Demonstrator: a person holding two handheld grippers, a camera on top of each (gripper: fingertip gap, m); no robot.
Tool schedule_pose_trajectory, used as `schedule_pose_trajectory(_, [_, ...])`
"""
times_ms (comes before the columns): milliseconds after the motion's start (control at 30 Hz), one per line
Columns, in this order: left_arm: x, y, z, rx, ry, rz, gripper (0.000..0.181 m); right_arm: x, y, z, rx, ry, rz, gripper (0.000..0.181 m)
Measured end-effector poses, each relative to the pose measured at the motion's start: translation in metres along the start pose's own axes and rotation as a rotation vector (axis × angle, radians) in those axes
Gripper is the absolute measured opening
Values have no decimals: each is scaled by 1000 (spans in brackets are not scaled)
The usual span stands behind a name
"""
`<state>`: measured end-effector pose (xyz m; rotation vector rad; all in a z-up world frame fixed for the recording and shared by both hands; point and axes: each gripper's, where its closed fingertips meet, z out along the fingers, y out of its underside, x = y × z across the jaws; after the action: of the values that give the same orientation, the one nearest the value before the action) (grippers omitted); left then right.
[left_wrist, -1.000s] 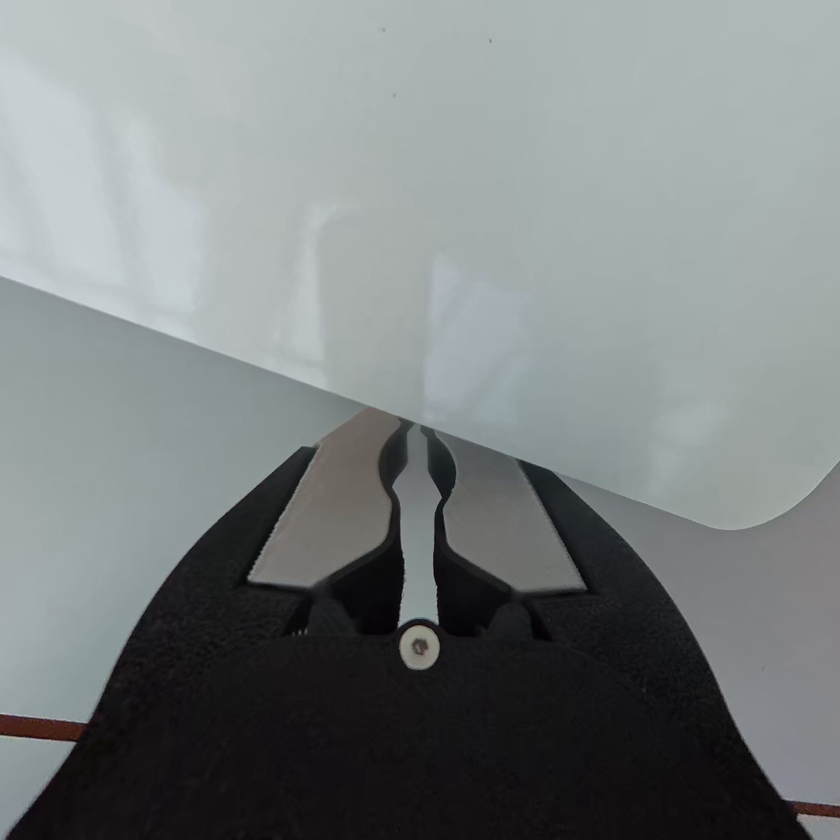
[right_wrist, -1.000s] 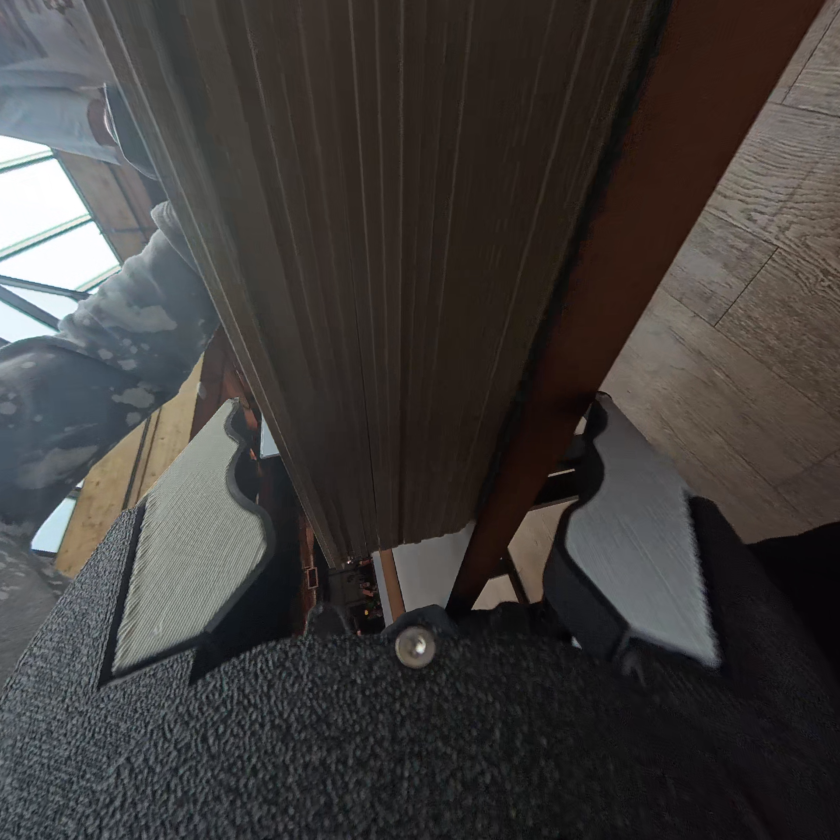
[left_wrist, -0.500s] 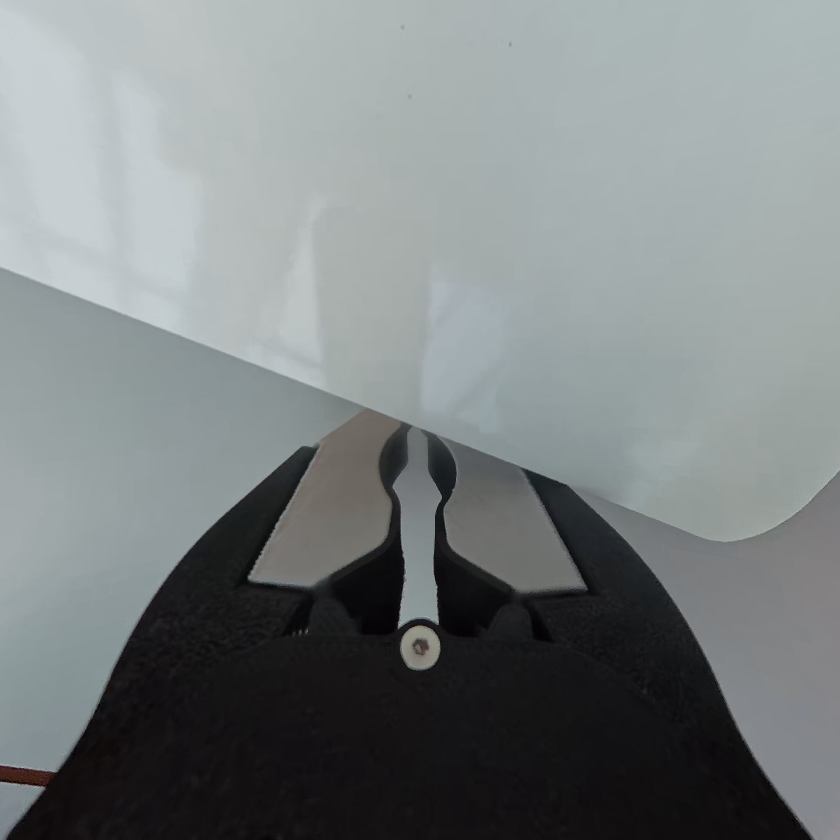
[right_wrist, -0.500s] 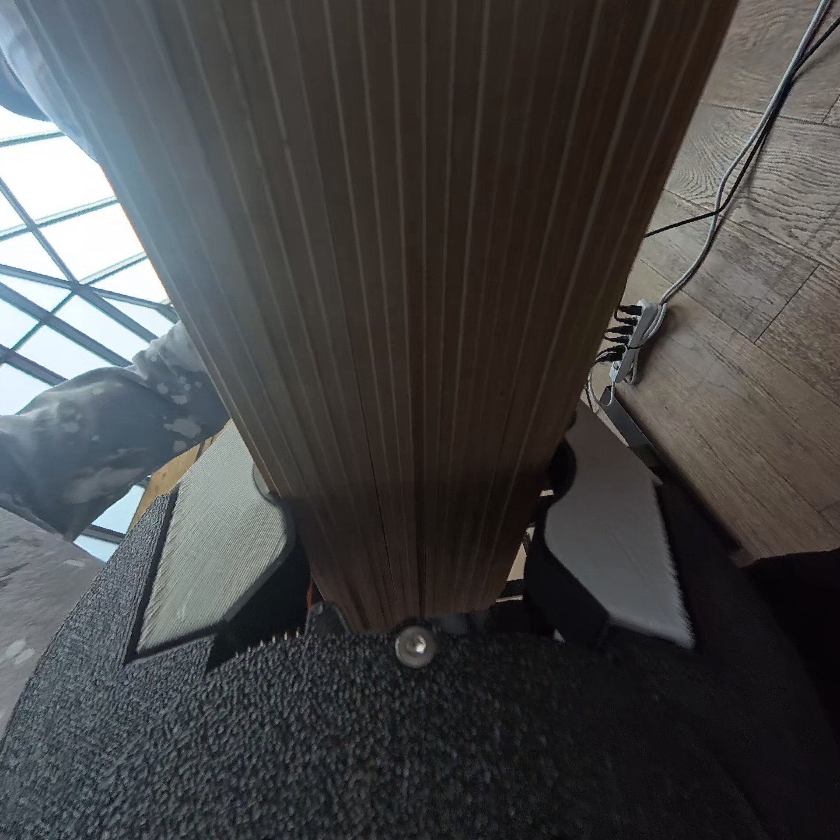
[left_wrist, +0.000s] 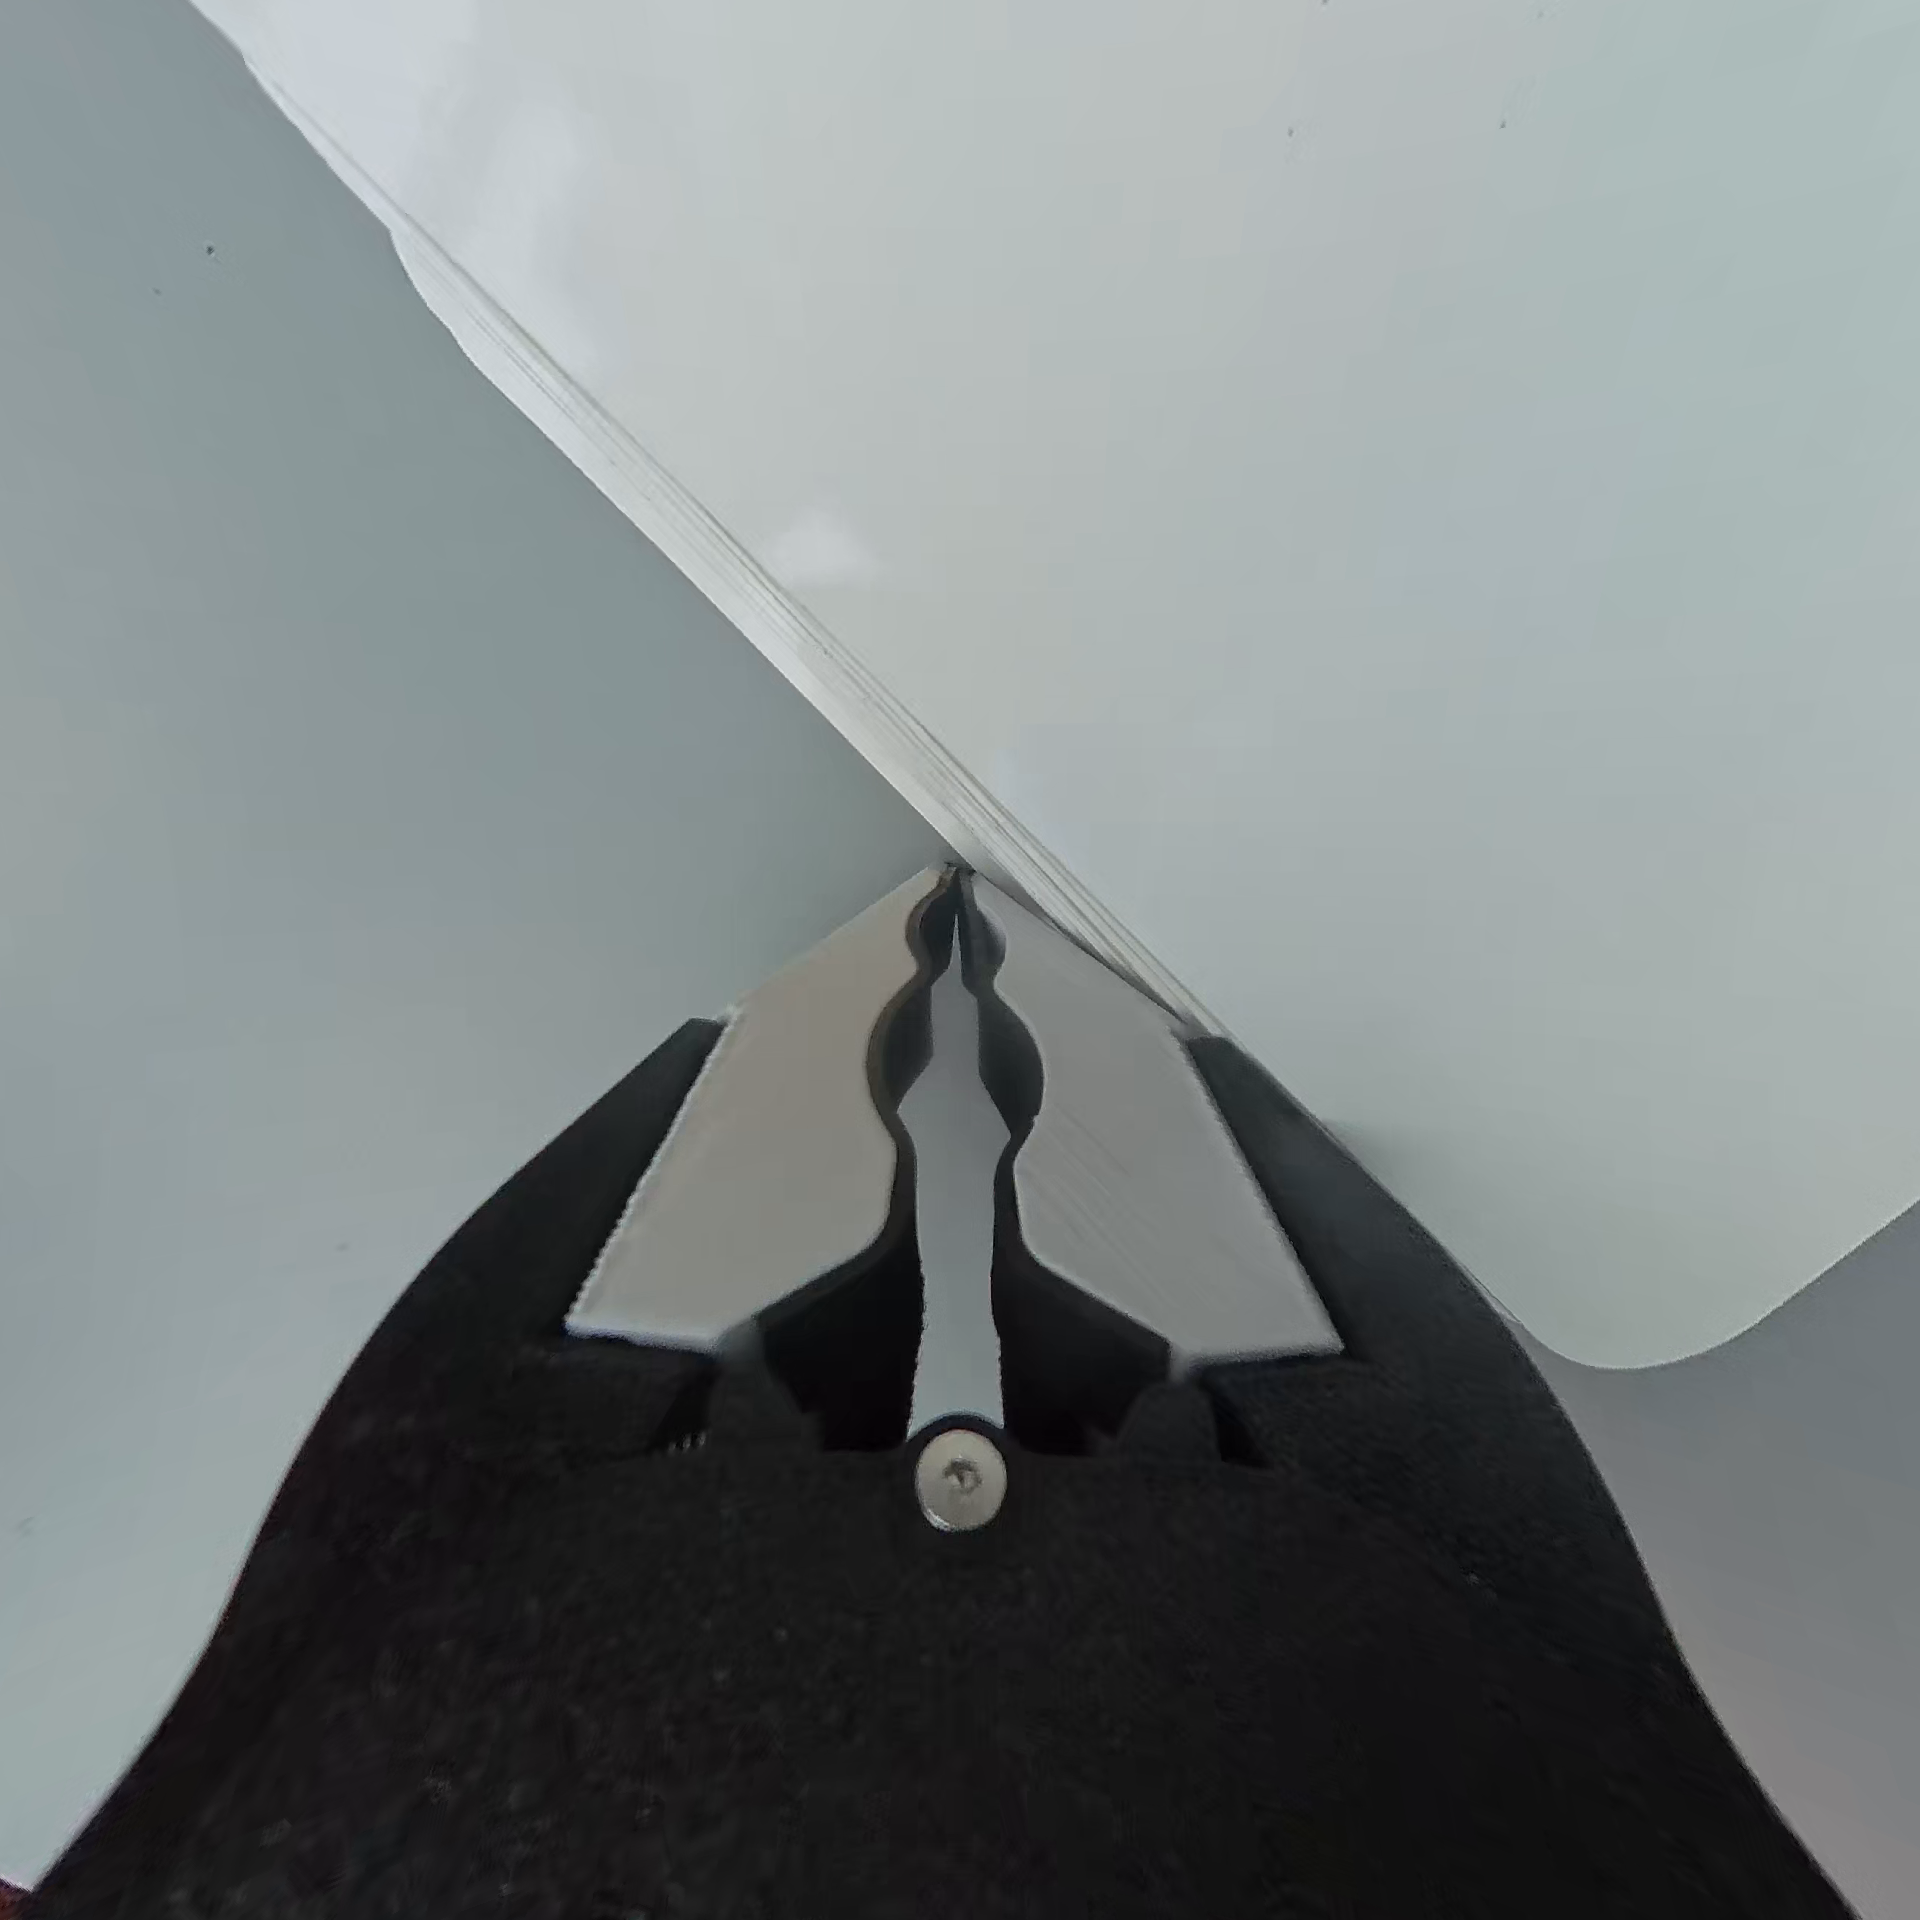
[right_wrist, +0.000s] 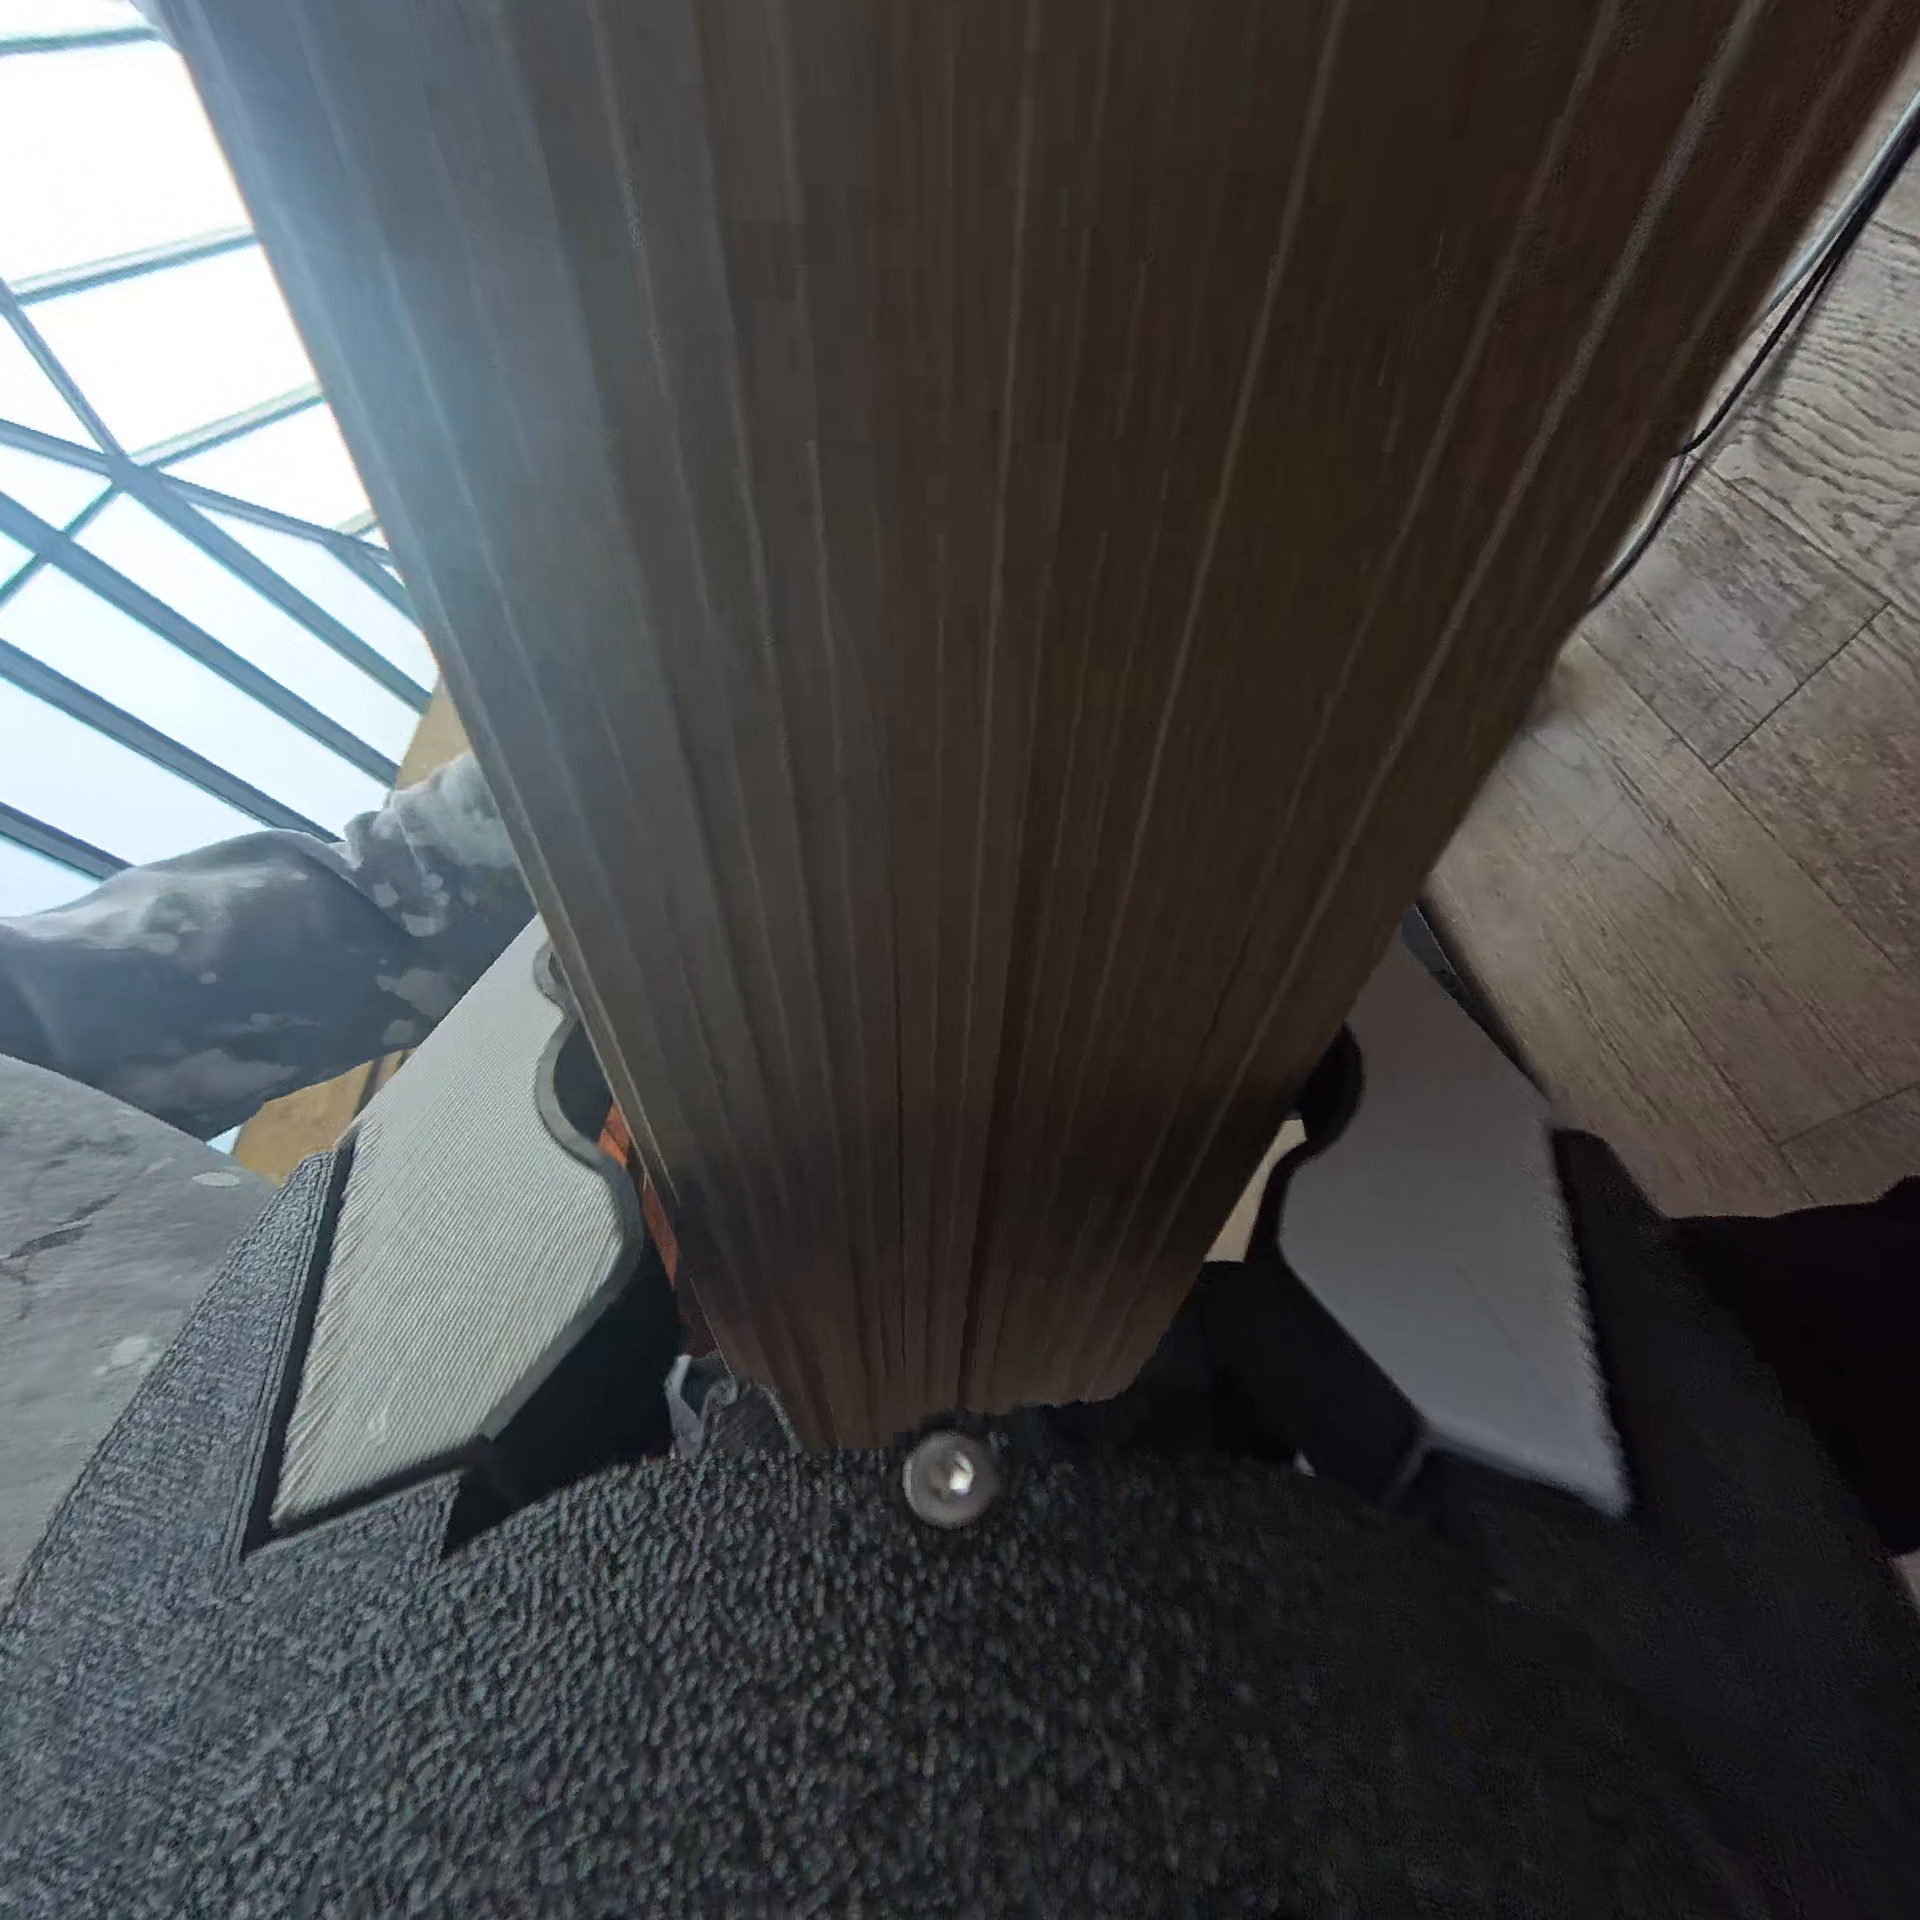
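Up close in the left wrist view, the left gripper (left_wrist: 956, 883) has its two pale fingers drawn together until the tips meet, with only a thin slit between them lower down. The tips press at the near edge of a stack of white sheets (left_wrist: 1299, 499), whose layered edge runs diagonally from upper left to lower right; whether a sheet is pinched between the tips cannot be told. A pale grey surface (left_wrist: 312, 727) lies to the left of the stack.

Moving to the right wrist view, the right gripper (right_wrist: 940, 1091) stands wide, one finger on each side of a thick block of stacked sheets (right_wrist: 987, 623), seen edge-on and brownish in shadow. Both fingers sit against the block's sides, gripping it. To the far left a person's mottled grey sleeve (right_wrist: 239, 956) shows before a bright window (right_wrist: 135, 520). A wood-plank floor (right_wrist: 1714, 831) lies to the right.
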<state>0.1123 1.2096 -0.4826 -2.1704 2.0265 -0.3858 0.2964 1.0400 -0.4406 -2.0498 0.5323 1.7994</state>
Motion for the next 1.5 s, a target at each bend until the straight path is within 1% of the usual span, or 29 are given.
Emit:
schedule_pose_trajectory(67, [0,0,0,15,-7,-7,0,2,-1,4,12,19,-15,137])
schedule_pose_trajectory(167, [0,0,0,13,-10,2,0,-1,-7,5,49,-19,12,142])
schedule_pose_trajectory(200, [0,0,0,11,-11,5,0,-1,-7,5,50,-21,18,141])
schedule_pose_trajectory(233, [0,0,0,9,-15,5,0,-1,-7,4,48,-22,31,136])
schedule_pose_trajectory(333, [2,1,0,12,-24,-23,0,-1,-6,3,-2,-20,45,134])
schedule_pose_trajectory(400, [5,2,0,14,-34,-72,0,-1,-6,1,-35,-25,52,134])
schedule_pose_trajectory(500, [15,5,0,11,-50,-161,0,-1,-12,-5,-73,-34,60,133])
schedule_pose_trajectory(600, [29,7,1,-1,-74,-264,0,-1,-22,-14,-147,-42,55,134])
schedule_pose_trajectory(733, [48,9,2,-5,-137,-451,0,-2,-37,-24,-252,-80,45,136])
schedule_pose_trajectory(867, [70,8,4,28,-207,-659,0,-3,-52,-33,-405,-97,27,138])
schedule_pose_trajectory(1000, [92,3,7,74,-279,-818,0,-2,-71,-40,-562,-95,11,137])
schedule_pose_trajectory(1067, [101,2,8,132,-307,-929,0,-2,-77,-42,-635,-96,2,135])
schedule_pose_trajectory(1167, [117,11,-1,236,-357,-1132,14,-2,-78,-44,-754,-100,-21,135])
schedule_pose_trajectory(1200, [124,14,-9,305,-368,-1220,18,-1,-78,-45,-786,-100,-28,134])
schedule_pose_trajectory(1267, [142,15,-28,526,-344,-1411,25,-1,-77,-47,-836,-96,-37,133])
schedule_pose_trajectory(1333, [162,7,-44,770,-252,-1567,32,0,-76,-49,-859,-93,-44,133])
schedule_pose_trajectory(1400, [178,-2,-55,929,-206,-1624,36,0,-77,-47,-838,-88,-38,133])
schedule_pose_trajectory(1500, [183,-13,-64,1033,-203,-1620,41,0,-77,-47,-789,-86,-33,133])
